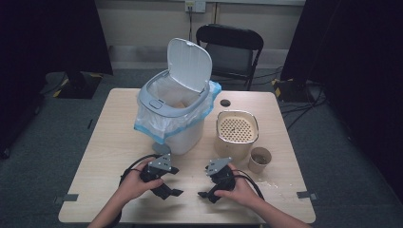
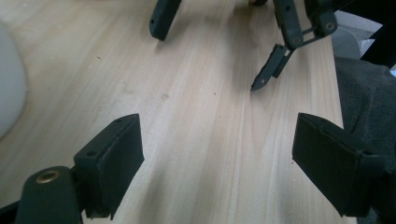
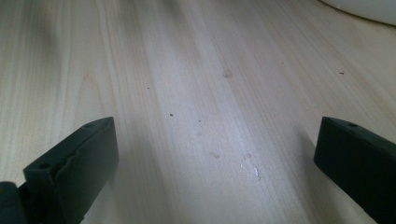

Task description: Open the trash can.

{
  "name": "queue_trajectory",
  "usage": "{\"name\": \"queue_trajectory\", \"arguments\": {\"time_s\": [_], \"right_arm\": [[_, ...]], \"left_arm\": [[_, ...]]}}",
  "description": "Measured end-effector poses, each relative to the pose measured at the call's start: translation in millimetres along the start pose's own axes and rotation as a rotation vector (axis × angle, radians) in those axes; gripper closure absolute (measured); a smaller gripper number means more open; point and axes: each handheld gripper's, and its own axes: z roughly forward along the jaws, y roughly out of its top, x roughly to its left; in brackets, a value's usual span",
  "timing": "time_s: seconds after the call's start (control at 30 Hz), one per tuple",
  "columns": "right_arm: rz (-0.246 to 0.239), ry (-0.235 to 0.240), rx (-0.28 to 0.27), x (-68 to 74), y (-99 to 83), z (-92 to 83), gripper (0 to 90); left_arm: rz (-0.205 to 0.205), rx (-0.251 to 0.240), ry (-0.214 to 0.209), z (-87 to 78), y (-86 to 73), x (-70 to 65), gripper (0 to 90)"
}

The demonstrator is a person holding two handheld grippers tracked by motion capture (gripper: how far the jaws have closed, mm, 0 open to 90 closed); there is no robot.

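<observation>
While both of my hands rest low at the near edge of the table point(image 1: 104, 161), neither tool carries anything. My left gripper point(image 1: 174, 181) sits left of centre and my right gripper point(image 1: 205, 181) just right of it. They are angled toward each other, near but not touching, which looks like a ready pose before a reach.

Seen from the left gripper view, the fingers point(image 2: 112, 163) are spread wide over bare wood, with the other gripper's jaws across from them. The right gripper view shows its own fingers point(image 3: 77, 163) spread just as wide, with nothing between them.

Just beyond my left gripper stands the white bin point(image 1: 173, 118), lined with a blue-edged bag. Its lid point(image 1: 189, 64) is tipped up and back, so the mouth is open to take something. To the right of the bin, beyond my right gripper, stands a beige container point(image 1: 236, 130) with a perforated top. A small paper cup point(image 1: 260, 160) stands touching or just beside its near right corner. There may be something brown inside the cup, though I cannot tell what it is.
</observation>
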Motion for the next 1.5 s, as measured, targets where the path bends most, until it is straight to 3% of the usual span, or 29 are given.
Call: {"name": "queue_trajectory", "arguments": {"time_s": [0.13, 0.23, 0.33, 0.47, 0.5, 0.77, 1.03, 1.23, 1.33, 1.37, 1.5], "right_arm": [[0.003, 0.0, 0.001, -1.7, -1.9, -3.5, 2.3], [0.011, -0.007, -0.011, -4.3, -2.7, -8.4, 15.6], [0.026, -0.006, -0.007, -6.0, -3.9, -12.9, 14.9], [0.022, -0.007, -0.001, -7.3, -6.8, -17.1, 14.3], [0.02, -0.008, 0.0, -7.3, -7.1, -18.4, 14.2], [0.036, -0.024, 0.0, -7.9, -11.3, -31.2, 14.3], [0.03, -0.03, 0.012, -8.7, -20.9, -45.6, 14.3], [0.036, -0.034, 0.017, -9.7, -28.3, -56.8, 14.3], [0.038, -0.035, 0.017, -10.4, -31.9, -62.2, 14.3], [0.044, -0.038, 0.019, -10.3, -33.5, -63.7, 14.3], [0.054, -0.047, 0.032, -11.2, -40.6, -69.6, 14.3]], "left_arm": [[0.012, 0.005, 0.005, 7.1, -1.9, -0.5, 16.0], [0.017, 0.009, 0.006, 11.3, -3.5, -1.0, 16.0], [0.009, 0.012, 0.006, 15.5, -5.8, -1.6, 16.0], [0.038, 0.04, 0.021, 20.4, -9.0, -1.8, 16.0], [0.026, 0.03, 0.018, 21.8, -9.9, -2.8, 16.0], [0.044, 0.04, 0.028, 26.1, -14.3, -2.0, 15.9], [0.077, 0.039, 0.054, 28.7, -15.2, -1.9, 15.7], [0.132, 0.061, 0.068, 28.8, -15.9, -2.0, 14.9], [0.135, 0.055, 0.067, 29.1, -16.5, -2.0, 13.6], [0.116, 0.033, 0.062, 30.2, -18.1, -3.3, 13.2], [0.126, 0.017, 0.059, 30.3, -20.4, -2.9, 12.1]]}}
